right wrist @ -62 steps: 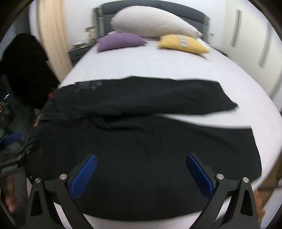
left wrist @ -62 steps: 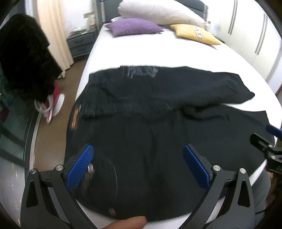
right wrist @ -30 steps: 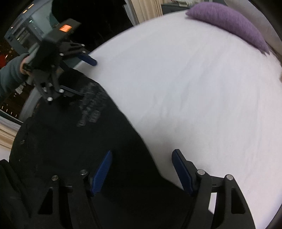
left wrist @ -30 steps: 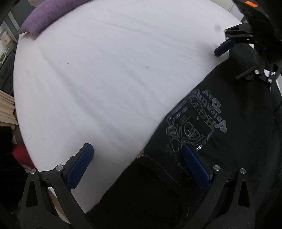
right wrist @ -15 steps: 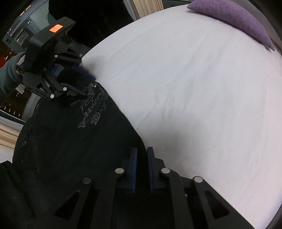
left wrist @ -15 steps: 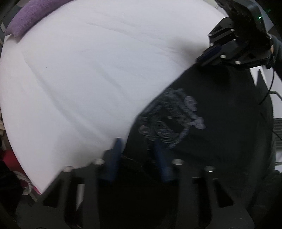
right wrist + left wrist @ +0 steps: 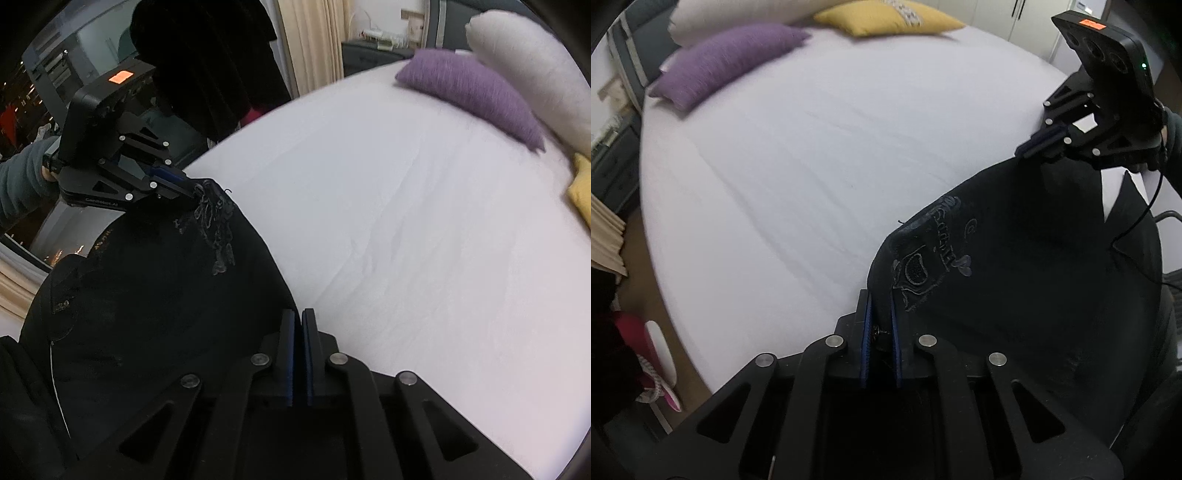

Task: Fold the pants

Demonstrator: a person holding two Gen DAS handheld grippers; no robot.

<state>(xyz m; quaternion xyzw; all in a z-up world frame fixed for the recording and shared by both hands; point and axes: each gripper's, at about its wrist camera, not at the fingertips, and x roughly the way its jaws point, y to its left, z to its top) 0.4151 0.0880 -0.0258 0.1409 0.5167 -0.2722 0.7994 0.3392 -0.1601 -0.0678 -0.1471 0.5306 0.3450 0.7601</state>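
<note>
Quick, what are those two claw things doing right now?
Left gripper: closed, holding the black pants by the printed edge.
Right gripper: closed, holding another edge of the pants.

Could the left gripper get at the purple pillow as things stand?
Probably not right away: the left gripper is shut on the black pants. Only bare white bed sheet lies between it and the purple pillow, so the path itself looks free.

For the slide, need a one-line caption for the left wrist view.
Left gripper pinches the black pants at one edge, right gripper the other, above the white bed.
</note>
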